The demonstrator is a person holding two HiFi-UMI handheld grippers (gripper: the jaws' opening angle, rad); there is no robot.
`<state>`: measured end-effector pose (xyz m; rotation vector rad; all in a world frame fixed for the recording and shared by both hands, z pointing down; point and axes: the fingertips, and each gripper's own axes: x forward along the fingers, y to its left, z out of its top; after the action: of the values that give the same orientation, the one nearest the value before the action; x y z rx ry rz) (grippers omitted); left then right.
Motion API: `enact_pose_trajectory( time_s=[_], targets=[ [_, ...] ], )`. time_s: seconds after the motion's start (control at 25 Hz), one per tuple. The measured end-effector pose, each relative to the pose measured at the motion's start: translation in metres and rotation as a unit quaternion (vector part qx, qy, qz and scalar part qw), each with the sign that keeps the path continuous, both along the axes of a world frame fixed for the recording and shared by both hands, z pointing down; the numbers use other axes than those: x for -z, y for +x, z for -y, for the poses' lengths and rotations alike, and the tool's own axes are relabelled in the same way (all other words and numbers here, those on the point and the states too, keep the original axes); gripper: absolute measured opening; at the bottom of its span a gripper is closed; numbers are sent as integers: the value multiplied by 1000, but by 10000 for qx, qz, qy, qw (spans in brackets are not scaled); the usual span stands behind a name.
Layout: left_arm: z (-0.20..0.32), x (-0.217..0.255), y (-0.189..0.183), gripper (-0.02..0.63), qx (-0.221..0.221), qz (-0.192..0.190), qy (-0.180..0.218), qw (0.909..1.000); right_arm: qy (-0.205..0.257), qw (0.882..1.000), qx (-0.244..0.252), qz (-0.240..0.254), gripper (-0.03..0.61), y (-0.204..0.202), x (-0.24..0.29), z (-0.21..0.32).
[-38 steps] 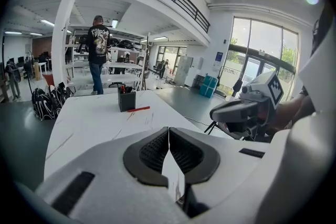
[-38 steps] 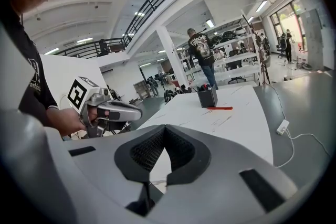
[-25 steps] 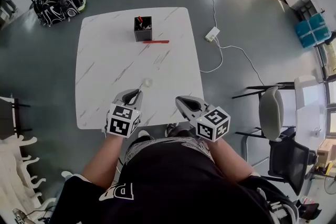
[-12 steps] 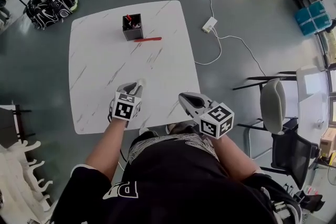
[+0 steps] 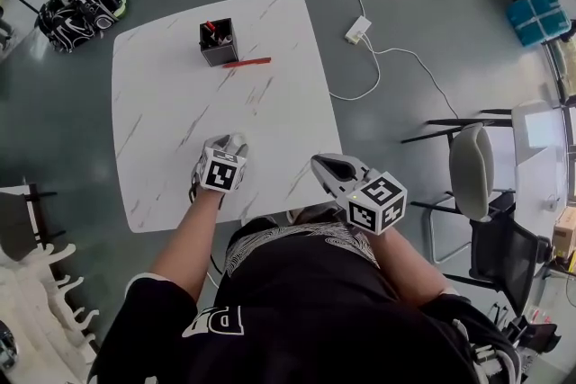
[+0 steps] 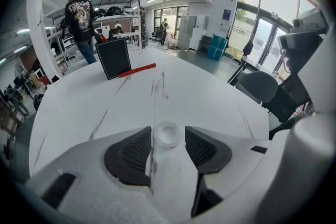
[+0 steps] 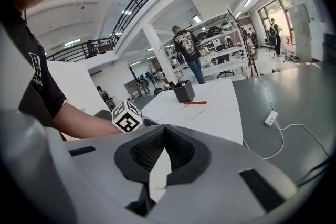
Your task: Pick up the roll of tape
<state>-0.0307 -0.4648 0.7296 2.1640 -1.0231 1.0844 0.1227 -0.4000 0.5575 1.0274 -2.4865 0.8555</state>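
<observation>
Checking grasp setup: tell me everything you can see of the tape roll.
The tape roll is a small, pale, translucent-looking ring with an open core. It lies flat on the white marble-look table. It sits between the left gripper's jaws, which have just been opening. A slim gap shows on each side, so the pads appear not to touch it. In the head view that gripper hides it.

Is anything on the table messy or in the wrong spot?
A red pen lies flat on the table, beside the black holder instead of standing inside it. Nothing looks spilled or broken.
</observation>
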Motion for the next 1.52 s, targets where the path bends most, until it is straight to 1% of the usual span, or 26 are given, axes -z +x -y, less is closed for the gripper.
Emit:
enact_pose_trajectory(
  time_s=[0.08, 0.2, 0.44, 0.68, 0.76, 0.8, 0.92, 1.12, 1.32, 1.52],
  targets=[
    [0, -6, 2, 226, -36, 84, -105, 9999, 7, 10000, -1, -22, 5, 2, 0, 1],
    [1, -14, 5, 238, -20, 111, -210, 9997, -3, 10000, -8, -41, 5, 4, -2, 3],
    [2, -25, 11, 238, -162, 217, -348, 9990, -38, 9999, -82, -69, 5, 12, -5, 6],
    [3, -27, 11, 237, -135, 153, -446, 9988, -35, 9999, -99, -56, 5, 11, -4, 8],
    [2, -27, 11, 230, -155, 166, -498, 9985, -28, 9999, -94, -54, 5, 10, -5, 8],
    [2, -27, 11, 214, -162, 168, -512, 9984, -22, 9999, -95, -54, 5, 9, -4, 9],
    [1, -28, 12, 212, -168, 159, -533, 9983, 11, 9999, -113, -52, 5, 8, -1, 8],
    [6, -22, 3, 210, -159, 252, -375, 9989, 31, 9998, -176, -70, 5, 7, 1, 3],
    [-1, -6, -4, 210, -142, 129, -324, 9993, 48, 9998, -196, -79, 5, 0, 3, -6],
    [-11, 23, -19, 210, -91, -72, -76, 9999, 159, 9999, -10, -49, 5, -28, 10, -16]
  ],
)
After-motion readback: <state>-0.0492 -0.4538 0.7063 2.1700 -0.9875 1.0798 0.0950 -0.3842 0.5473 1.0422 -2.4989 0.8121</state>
